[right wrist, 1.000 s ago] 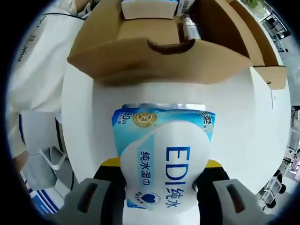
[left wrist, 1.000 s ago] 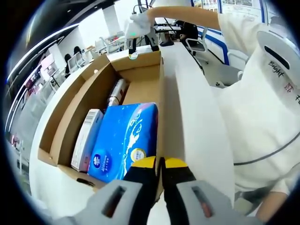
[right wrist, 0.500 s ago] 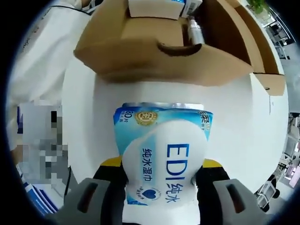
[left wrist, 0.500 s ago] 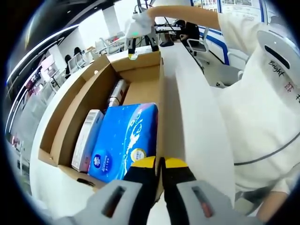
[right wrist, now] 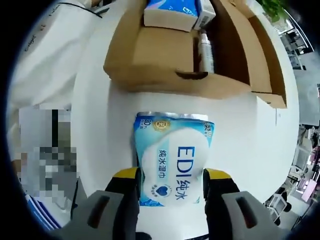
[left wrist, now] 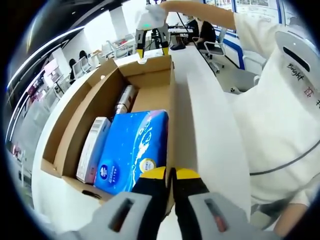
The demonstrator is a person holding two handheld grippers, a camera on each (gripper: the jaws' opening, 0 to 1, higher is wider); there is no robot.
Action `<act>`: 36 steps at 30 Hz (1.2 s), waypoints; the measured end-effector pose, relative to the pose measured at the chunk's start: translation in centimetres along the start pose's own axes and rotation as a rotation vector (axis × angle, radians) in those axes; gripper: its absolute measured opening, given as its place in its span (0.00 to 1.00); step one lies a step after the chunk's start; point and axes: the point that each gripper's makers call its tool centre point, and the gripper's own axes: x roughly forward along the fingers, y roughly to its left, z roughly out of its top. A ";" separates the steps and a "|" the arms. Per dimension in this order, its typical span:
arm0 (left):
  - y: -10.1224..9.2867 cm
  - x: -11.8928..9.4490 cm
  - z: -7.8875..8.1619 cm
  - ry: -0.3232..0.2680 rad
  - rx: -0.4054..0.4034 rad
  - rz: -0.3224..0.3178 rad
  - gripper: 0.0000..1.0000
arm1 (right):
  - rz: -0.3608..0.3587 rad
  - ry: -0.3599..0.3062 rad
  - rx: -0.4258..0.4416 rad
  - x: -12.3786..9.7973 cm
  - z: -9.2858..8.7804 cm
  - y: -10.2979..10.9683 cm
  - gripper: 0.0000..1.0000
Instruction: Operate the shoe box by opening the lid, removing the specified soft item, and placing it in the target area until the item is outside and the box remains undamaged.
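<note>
Right gripper view looks down on a pale blue wet-wipe pack (right wrist: 172, 160) lying flat on the white table (right wrist: 250, 140), outside the cardboard shoe box (right wrist: 165, 62) and just short of its end wall. The pack's long axis runs along the line of the jaws, its printed top edge pointing toward the box and its bottom edge toward the camera. The right hand-held gripper (right wrist: 172, 186) is spread wide, one yellow-tipped jaw on each long side of the pack; whether the tips touch the wrapper I cannot tell, and the pack rests on the table, not lifted. Inside the open box lie a blue pack and a slim bottle.

Left gripper view looks along the length of the shoe box (left wrist: 75, 120), which stands open on the table (left wrist: 205, 125). From left to right it holds a narrow white carton (left wrist: 92, 147), a bottle (left wrist: 125, 99) further back, and a large blue tissue pack (left wrist: 134, 147). The left hand-held gripper (left wrist: 170, 174) is clenched on the box's near wall at its right corner. Beyond the far end, the right hand-held gripper (left wrist: 150, 50) hangs above the table, jaws apart, held by a person in white.
</note>
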 end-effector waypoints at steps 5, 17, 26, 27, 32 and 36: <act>0.0 0.0 0.0 -0.004 0.002 0.002 0.03 | -0.030 -0.031 0.031 -1.4 1.2 -0.6 0.49; 0.1 0.0 0.1 -0.006 0.004 0.000 0.03 | -0.117 -0.288 0.267 -3.5 3.3 -2.7 0.41; 0.1 0.0 0.1 -0.006 0.001 0.003 0.04 | -0.278 -0.474 0.359 -4.5 3.5 -5.3 0.46; 0.1 0.0 0.1 -0.005 0.002 0.003 0.04 | -0.279 -0.514 0.389 -4.7 3.7 -5.4 0.46; 0.0 0.0 0.1 -0.001 0.009 0.006 0.04 | -0.234 -0.674 0.512 -5.6 4.8 -5.4 0.45; 0.0 0.0 0.1 -0.012 0.024 0.013 0.04 | -0.240 -0.763 0.546 -7.0 4.9 -5.7 0.42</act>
